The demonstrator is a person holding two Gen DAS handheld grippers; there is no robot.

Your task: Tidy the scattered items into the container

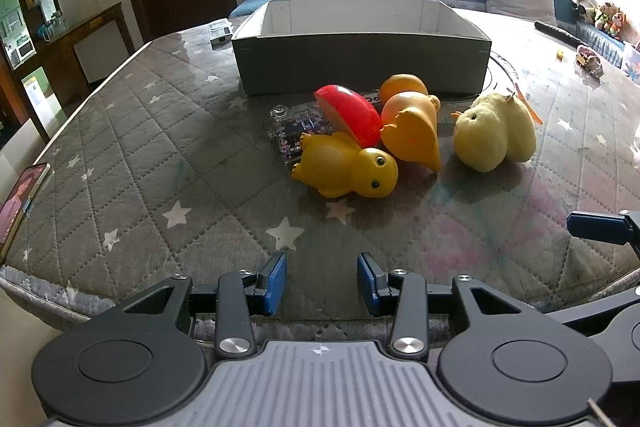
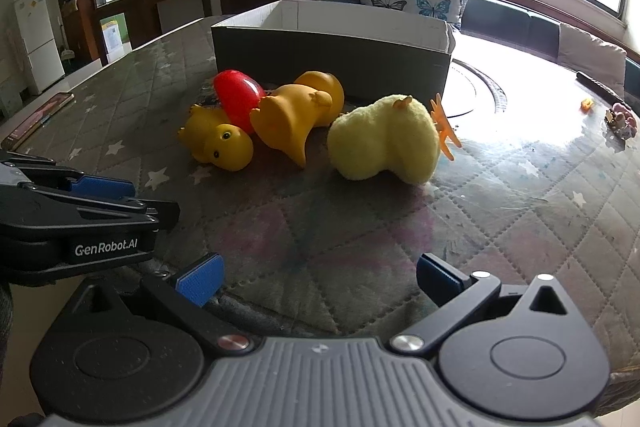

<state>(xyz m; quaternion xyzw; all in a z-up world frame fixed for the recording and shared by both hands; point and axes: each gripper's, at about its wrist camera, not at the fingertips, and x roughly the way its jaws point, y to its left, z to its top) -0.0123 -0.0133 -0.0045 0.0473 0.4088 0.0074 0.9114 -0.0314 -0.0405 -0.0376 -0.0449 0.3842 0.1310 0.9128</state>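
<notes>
A broad stretch of bare grey quilted star-patterned table cover is seen between the near table edge and the toys, with a phone lying at the left edge. The left gripper is held low over the near edge, its blue pads parted and nothing between them. The right gripper is spread wider, also empty and touching nothing. Ahead, a small yellow rubber duck, a red plastic half-shell, a large orange rubber duck tipped over and a clear patterned pouch are clustered touching; a yellow plush chick lies just beside them. The grey open-topped cardboard box stands directly behind the cluster.
</notes>
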